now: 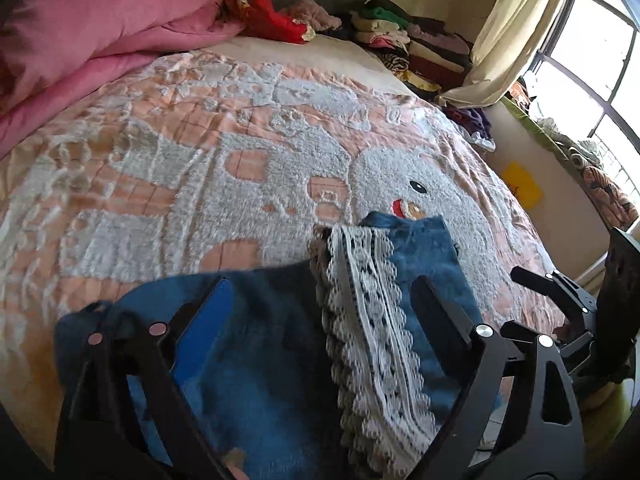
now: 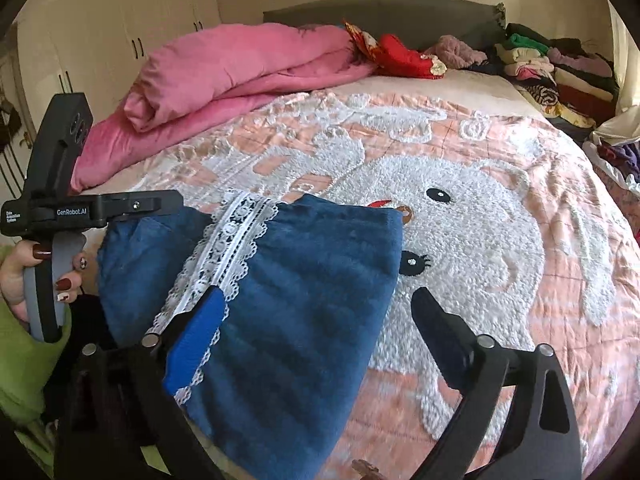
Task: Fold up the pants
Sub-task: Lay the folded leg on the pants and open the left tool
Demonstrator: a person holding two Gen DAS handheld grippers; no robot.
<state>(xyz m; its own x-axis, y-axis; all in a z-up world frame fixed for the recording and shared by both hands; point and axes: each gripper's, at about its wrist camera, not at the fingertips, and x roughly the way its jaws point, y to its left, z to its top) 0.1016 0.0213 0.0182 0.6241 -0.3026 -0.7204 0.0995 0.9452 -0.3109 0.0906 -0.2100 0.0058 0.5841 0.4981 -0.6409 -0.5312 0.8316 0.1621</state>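
Nearest: left gripper point(image 1: 320, 308) jaws wide apart, nothing pinched; blue pants point(image 1: 256, 344) lie under and between the fingers. Right gripper point(image 2: 316, 316) likewise spread, empty, its blue-padded finger point(image 2: 196, 340) over the lace trim point(image 2: 232, 248).

Pants: folded bundle at the near edge of the bed point(image 2: 520, 208), on the pink-and-white rabbit bedspread, lace strip running across the top layer.

Risks, as judged:
- Plush fabric looks thick and springy; with both grippers off it, the top layer may creep open.
- Bundle sits close to the bed's near edge; a nudge from a withdrawing finger could drag it off.
- Open lacework could snag a fingertip as it lifts away.

Hard to make out:
- Near end of the pants is cut off by the lower frame and gripper bodies; waistband and leg ends not distinguishable, nor the fold count.
- Left-wrist view is motion-blurred low down.
- A hand point(image 2: 24, 276) grips the left handle; sleeve only partly seen.

Far: pink duvet point(image 2: 224, 68), clothes stack point(image 2: 560, 72) by the headboard, well apart.
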